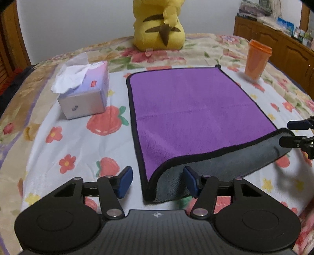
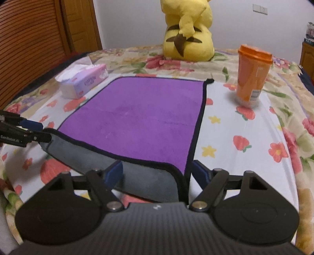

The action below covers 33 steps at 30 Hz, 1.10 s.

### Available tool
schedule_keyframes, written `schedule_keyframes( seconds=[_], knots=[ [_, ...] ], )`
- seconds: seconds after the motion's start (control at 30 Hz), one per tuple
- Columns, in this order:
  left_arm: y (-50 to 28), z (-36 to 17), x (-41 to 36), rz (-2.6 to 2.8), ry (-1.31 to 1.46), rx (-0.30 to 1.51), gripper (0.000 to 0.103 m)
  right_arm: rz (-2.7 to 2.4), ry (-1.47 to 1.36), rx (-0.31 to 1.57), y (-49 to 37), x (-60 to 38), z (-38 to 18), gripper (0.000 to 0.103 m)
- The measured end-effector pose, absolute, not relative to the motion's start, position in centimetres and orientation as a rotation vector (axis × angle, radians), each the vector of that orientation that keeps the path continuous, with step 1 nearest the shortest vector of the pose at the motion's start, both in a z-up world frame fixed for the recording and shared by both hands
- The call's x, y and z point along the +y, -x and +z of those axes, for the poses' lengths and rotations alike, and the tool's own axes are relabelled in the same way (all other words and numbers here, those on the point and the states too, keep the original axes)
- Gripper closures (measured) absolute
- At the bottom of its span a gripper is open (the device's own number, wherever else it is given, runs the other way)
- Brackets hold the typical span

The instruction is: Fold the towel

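Both grippers' fingers gape wide around the towel (image 1: 196, 109) corners — only right view shows wall socket (image 2: 260, 8).

Your left claw (image 1: 157, 183) and right claw (image 2: 157, 173) look alike: matte black ribbed housing, two round discs, black linkage arms with silver rivets, blue fingertip pads (image 1: 125, 181). White "GenRobot.AI" lettering marks one arm.

Even, soft indoor light; no glare and only faint shadows, one under the lifted towel (image 1: 196, 109) edge. Fisheye distortion bows the bed (image 1: 64, 141) and wardrobe (image 2: 29, 39) toward the edges, with dark corners. The cup (image 1: 257, 60) and towel edges smear slightly; the near gripper bodies look soft.
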State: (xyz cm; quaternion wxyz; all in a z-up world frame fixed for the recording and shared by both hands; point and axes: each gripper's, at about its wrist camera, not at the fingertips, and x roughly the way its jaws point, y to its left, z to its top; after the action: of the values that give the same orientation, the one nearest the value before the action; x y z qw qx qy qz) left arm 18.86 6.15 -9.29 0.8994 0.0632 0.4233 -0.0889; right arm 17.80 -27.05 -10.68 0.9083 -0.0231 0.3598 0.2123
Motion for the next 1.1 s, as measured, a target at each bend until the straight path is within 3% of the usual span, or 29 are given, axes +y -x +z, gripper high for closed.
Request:
schedule_keyframes(
  seconds=[0.37, 0.63, 0.73, 0.83, 1.1],
  knots=[
    [-19.2, -10.0, 6.8, -0.206, -0.081, 0.928, 0.065, 0.479, -0.034, 0.854, -18.9, -27.6, -11.6, 0.026],
    [-19.1, -10.3, 6.5, -0.198, -0.085, 0.926, 0.067, 0.486, -0.027, 0.896, -19.1, -27.9, -11.2, 0.039],
    [-19.1, -10.3, 6.6, -0.207, -0.081, 0.926, 0.073, 0.481, -0.015, 0.906, -19.2, -27.9, -11.2, 0.044],
    [-18.9, -10.0, 6.4, -0.210, -0.097, 0.914, 0.086, 0.475, -0.017, 0.909, -19.2, -28.1, -11.1, 0.049],
    [-18.8, -9.6, 6.5, -0.221, -0.069, 0.904, 0.092, 0.456, -0.011, 0.907, -19.4, -28.7, -10.7, 0.073]
  ],
)
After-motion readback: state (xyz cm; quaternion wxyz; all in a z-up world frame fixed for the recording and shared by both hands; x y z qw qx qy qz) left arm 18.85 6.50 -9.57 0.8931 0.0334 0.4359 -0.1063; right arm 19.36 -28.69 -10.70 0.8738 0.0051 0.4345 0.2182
